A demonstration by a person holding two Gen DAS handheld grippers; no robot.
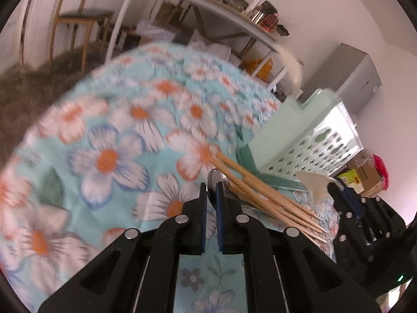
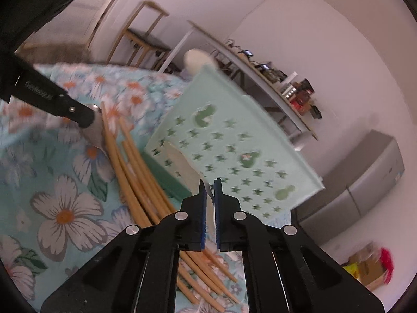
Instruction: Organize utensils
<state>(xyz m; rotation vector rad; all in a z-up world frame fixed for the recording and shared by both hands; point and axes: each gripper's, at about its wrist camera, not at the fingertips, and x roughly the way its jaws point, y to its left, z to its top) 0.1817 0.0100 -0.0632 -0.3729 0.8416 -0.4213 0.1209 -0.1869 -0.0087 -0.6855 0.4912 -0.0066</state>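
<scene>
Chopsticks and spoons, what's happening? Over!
Left gripper shut on metal spoon. Right gripper shut on white spoon. Chopsticks loose beside basket.

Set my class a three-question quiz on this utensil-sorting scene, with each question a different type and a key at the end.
1. True or false: the chopsticks lie inside the green basket.
2. What does the left tool grip? A) a fork B) a metal spoon C) a knife
3. Fill in: the right tool grips a ___ utensil.

Key: 1 false, they lie on the flowered cloth beside it; 2 B; 3 white.
</scene>
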